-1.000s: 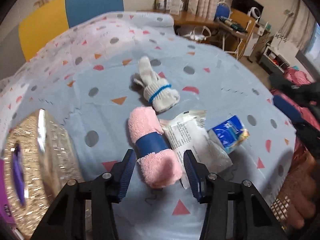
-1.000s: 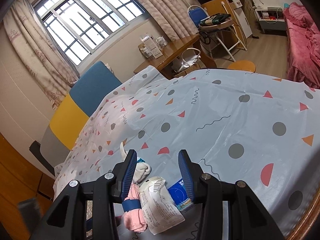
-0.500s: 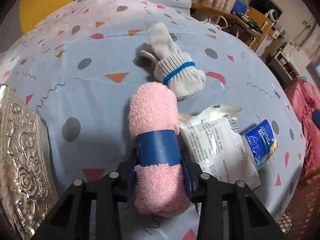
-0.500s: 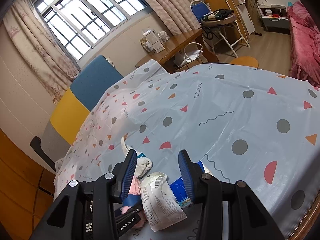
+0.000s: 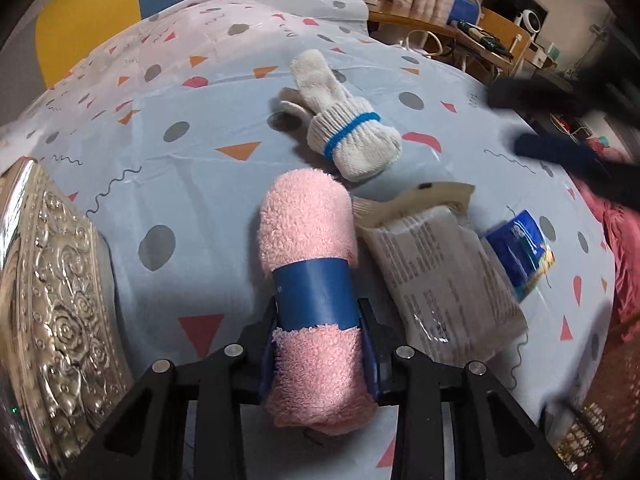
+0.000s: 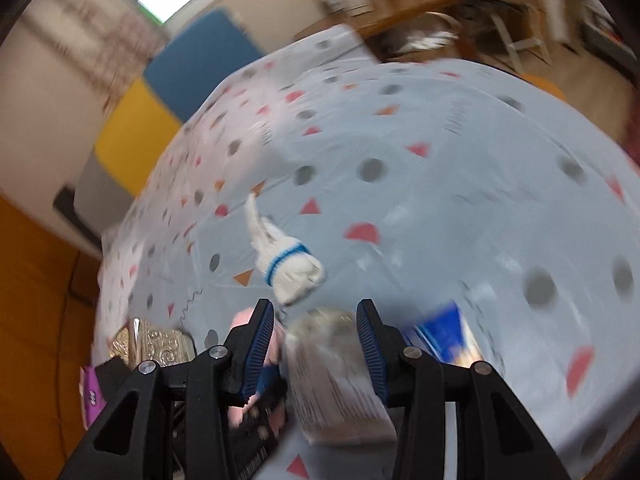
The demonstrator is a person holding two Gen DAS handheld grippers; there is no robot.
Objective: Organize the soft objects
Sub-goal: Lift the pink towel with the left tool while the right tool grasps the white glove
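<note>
My left gripper (image 5: 319,340) is shut on a rolled pink towel (image 5: 308,240) with a blue paper band, lying on the patterned tablecloth (image 5: 200,168). A white knitted glove (image 5: 352,136) with a blue stripe lies just beyond it. A clear plastic packet (image 5: 436,276) and a small blue pack (image 5: 520,252) lie to the towel's right. My right gripper (image 6: 316,344) is open above the packet (image 6: 332,376), in a blurred view. The glove (image 6: 288,264) lies ahead of it. The pink towel (image 6: 244,320) shows at its left finger.
An embossed silver box (image 5: 52,320) stands at the left, also in the right wrist view (image 6: 156,344). A blue and yellow chair back (image 5: 140,0) stands behind the table. A desk with clutter (image 5: 460,32) is at the far right.
My left gripper has closed on the pink towel after straddling it open. My right gripper has swung down toward the packet, blurring its view.
</note>
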